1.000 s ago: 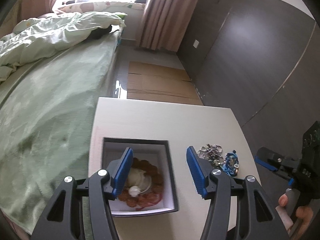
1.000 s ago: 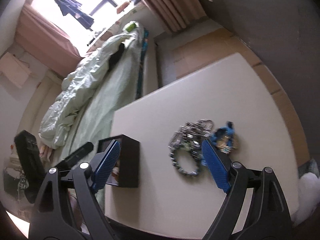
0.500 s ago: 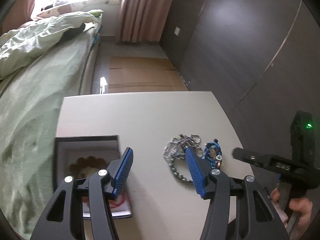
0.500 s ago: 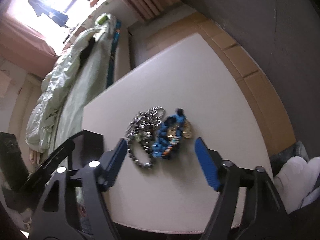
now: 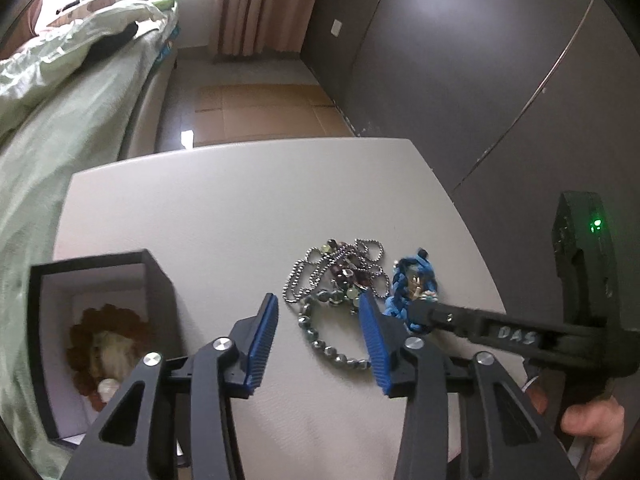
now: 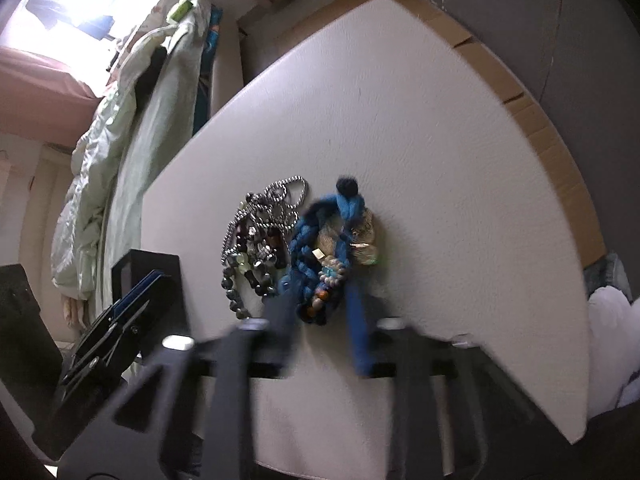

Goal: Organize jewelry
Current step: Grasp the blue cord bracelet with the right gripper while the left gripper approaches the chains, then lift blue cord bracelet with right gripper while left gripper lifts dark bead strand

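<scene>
The right gripper [image 6: 320,304] is straddling the blue braided bracelet [image 6: 320,248] on the white table [image 6: 440,160], its blurred jaws apart on either side. The left gripper [image 5: 320,332] is hovering spread wide over the beaded chains [image 5: 340,276], the black jewelry box [image 5: 100,328] sitting at its nine o'clock.

Both grippers low, side by side

Left gripper [image 5: 318,334] hangs with its jaws spread wide. Right gripper [image 6: 320,312], blurred, has its fingers narrowly parted. A hand [image 5: 586,420] grips the right gripper's handle.
</scene>
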Demonstrator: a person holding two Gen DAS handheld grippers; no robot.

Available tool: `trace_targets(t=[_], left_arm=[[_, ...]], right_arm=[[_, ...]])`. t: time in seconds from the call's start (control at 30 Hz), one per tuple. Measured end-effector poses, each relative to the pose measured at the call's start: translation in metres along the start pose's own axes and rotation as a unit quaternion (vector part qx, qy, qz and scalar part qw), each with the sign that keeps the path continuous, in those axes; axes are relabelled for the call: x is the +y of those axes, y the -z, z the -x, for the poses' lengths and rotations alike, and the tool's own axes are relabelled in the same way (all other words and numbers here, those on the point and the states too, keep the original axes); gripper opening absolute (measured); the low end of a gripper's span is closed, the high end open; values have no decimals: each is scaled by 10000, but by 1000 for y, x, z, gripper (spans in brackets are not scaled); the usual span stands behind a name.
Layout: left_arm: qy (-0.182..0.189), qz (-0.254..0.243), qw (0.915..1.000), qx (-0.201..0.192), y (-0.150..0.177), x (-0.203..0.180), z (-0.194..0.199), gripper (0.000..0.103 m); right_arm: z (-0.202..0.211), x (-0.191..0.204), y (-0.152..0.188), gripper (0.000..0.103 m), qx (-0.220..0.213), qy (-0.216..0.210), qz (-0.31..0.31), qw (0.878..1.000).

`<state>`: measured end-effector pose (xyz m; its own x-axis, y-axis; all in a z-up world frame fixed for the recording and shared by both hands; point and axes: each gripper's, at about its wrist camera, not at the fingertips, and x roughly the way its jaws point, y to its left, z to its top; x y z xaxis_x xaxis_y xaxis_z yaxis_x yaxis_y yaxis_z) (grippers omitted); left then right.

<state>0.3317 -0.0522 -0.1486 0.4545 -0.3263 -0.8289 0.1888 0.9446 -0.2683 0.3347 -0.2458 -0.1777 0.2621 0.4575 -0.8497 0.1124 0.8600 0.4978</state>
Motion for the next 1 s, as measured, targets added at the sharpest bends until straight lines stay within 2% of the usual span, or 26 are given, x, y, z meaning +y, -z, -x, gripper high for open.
trace_targets(t=[0.03, 0.17, 0.4, 0.6, 0.63, 0.83, 0.93, 1.0], left_arm=[[70, 48, 10000, 35, 0, 0, -3, 38], [274, 198, 9993, 181, -2, -1, -14, 37], [423, 260, 9980, 390, -1, -13, -29, 37], [403, 530, 9962, 566, -3, -11, -46, 37], [419, 576, 9957, 587, -3, -11, -48, 36], [449, 786, 9932, 729, -4, -8, -58, 6], [685, 772, 9923, 681, -6, -10, -46, 5], [570, 585, 9954, 504, -6, -14, -32, 5]], right_arm=[[2, 0, 0, 9, -71, -7, -16, 10000], [23, -2, -2, 9, -438, -153, -57, 9989], [46, -7, -5, 9, -800, -384, -105, 9960], [51, -13, -6, 9, -859, -434, -246, 9951], [51, -13, -6, 9, -864, -436, -238, 9950], [51, -9, -6, 9, -876, -427, -212, 9950], [51, -9, -5, 9, -901, -445, -211, 9947], [52, -10, -4, 9, -912, -457, -247, 9945]])
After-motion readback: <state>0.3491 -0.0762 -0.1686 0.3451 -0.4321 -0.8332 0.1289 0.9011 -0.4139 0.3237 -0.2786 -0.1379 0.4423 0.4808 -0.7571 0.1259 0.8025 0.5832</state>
